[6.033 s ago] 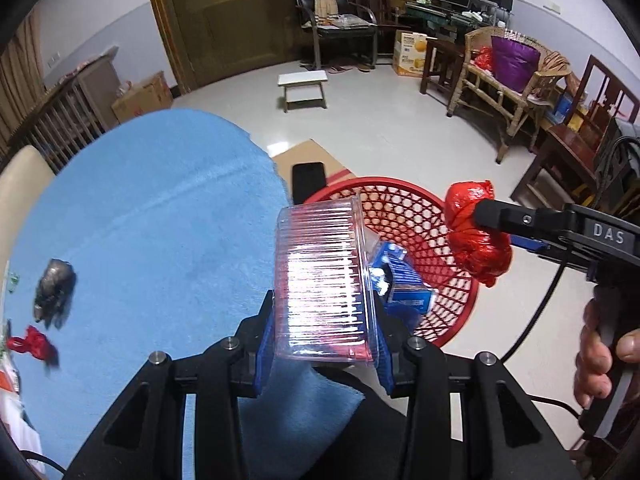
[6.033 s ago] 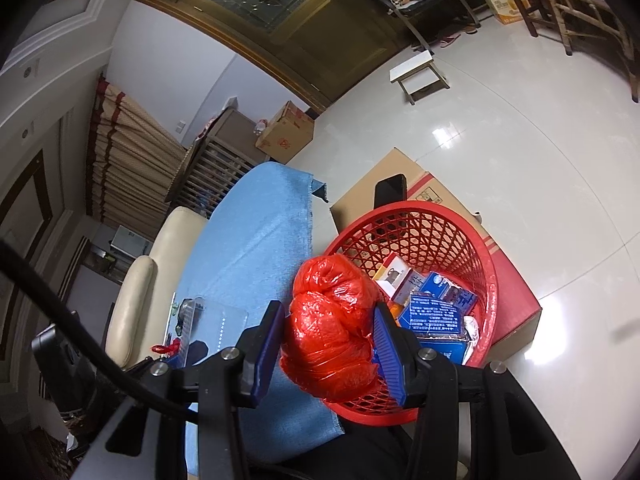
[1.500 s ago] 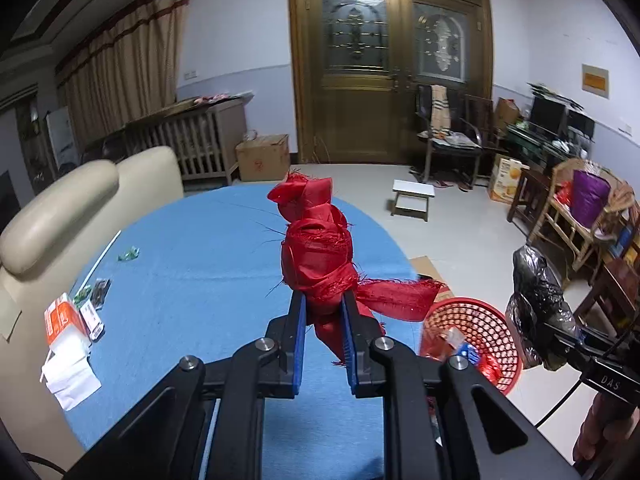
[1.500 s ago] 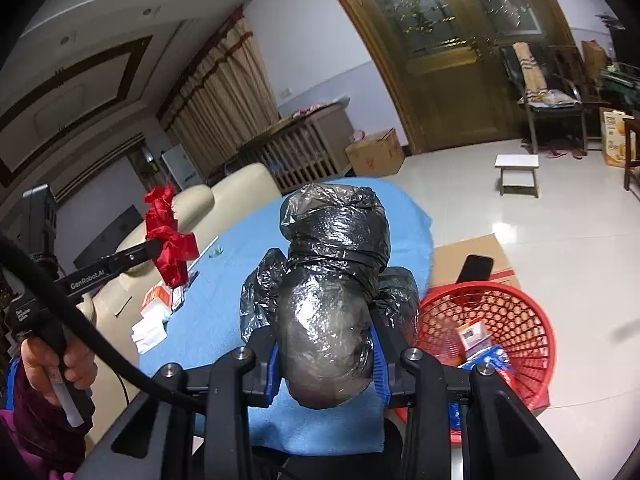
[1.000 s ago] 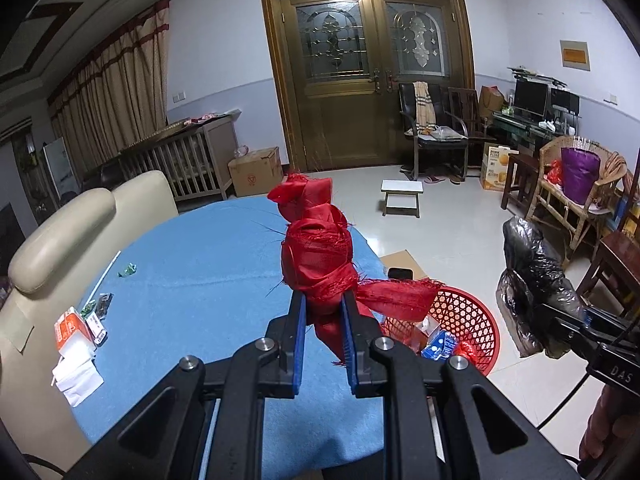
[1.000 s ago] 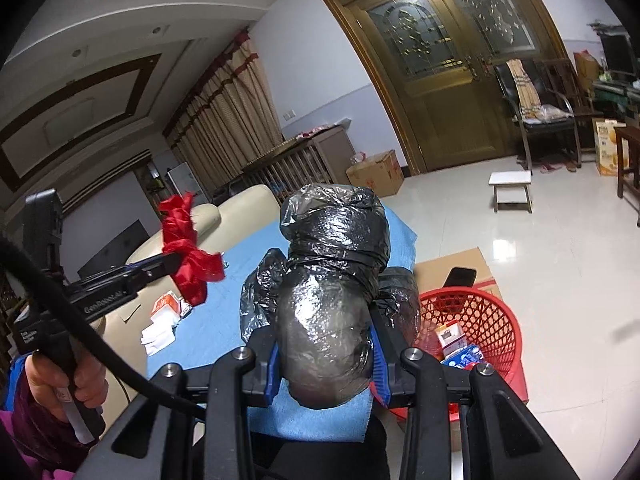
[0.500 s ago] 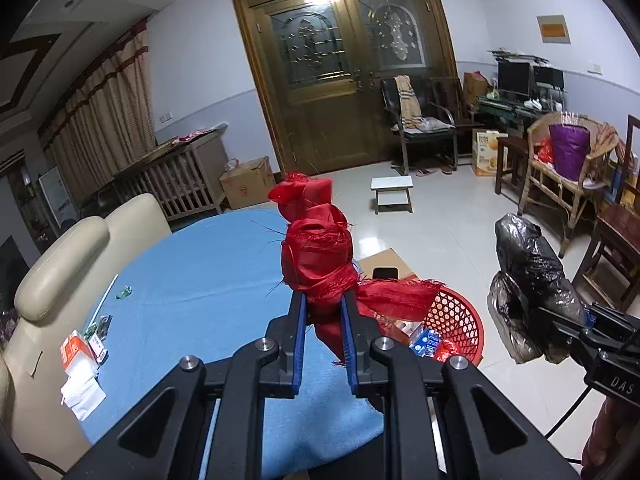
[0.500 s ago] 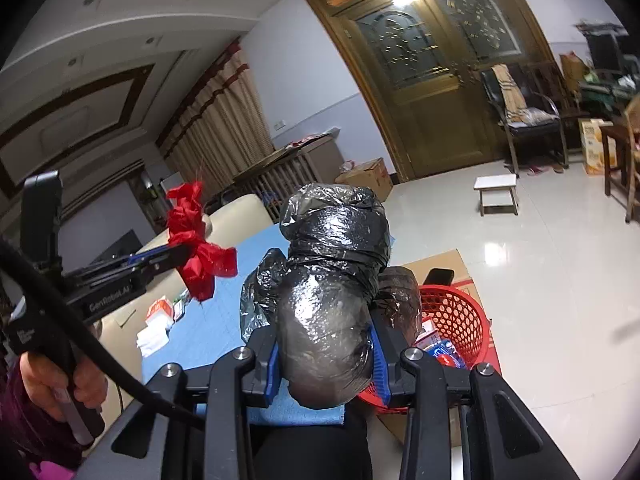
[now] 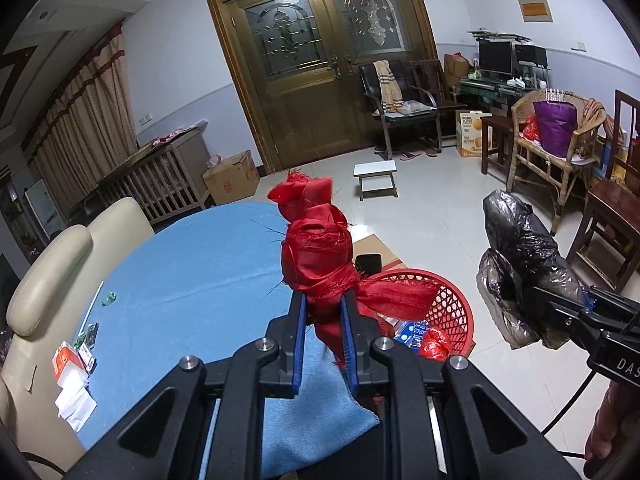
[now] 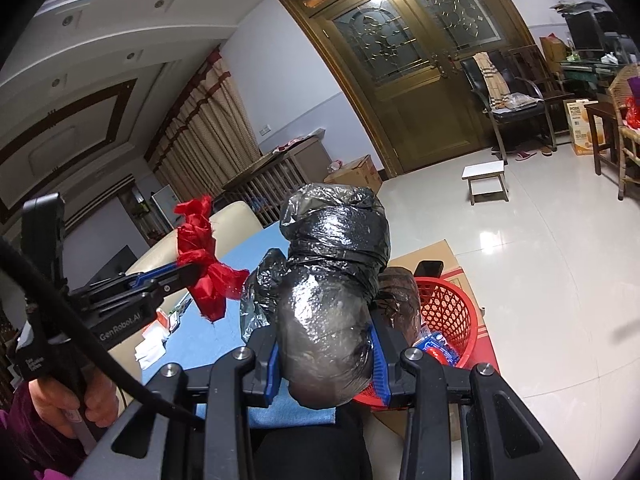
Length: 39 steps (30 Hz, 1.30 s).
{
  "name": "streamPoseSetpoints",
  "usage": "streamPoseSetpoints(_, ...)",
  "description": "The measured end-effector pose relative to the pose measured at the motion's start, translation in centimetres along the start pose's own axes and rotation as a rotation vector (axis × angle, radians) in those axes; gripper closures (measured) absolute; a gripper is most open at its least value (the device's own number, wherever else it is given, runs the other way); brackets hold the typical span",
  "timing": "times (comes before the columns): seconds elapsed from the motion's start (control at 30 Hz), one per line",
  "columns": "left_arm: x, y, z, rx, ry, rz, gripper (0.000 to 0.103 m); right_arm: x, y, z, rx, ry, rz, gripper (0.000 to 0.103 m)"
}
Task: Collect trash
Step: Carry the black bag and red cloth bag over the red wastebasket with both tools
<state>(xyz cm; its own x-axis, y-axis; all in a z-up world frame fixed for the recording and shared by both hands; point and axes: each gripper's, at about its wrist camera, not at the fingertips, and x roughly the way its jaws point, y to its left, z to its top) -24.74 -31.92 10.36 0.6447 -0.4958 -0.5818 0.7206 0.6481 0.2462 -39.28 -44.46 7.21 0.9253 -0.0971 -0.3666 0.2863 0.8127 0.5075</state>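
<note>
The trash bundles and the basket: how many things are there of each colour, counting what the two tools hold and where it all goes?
Red: 2, the knotted red cloth bundle in the left tool and the red plastic mesh basket.
Black: 1, the crumpled black plastic bag bundle in the right tool.
Total: 3.

— What sort of place is this?
— A home's living room. Carved wooden double doors [image 9: 320, 72] with patterned glass stand at twelve o'clock, curtains [image 9: 80, 120] hang at ten.
— Anything else?
— A wicker chair [image 9: 560, 140] at two o'clock, a cream sofa [image 9: 48, 264] at nine beside a blue-clothed table [image 9: 180, 280], glossy tiled floor [image 9: 440, 208].
</note>
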Motion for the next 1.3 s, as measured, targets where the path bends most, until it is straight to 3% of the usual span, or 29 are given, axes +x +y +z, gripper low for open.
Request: streamPoseSetpoints(1.3, 4.6, -2.6, -0.7, 0.063, 0.084, -0.012, 0.085, 0.1, -0.4, 0.0, 0.077, 0.033, -0.035, 0.065)
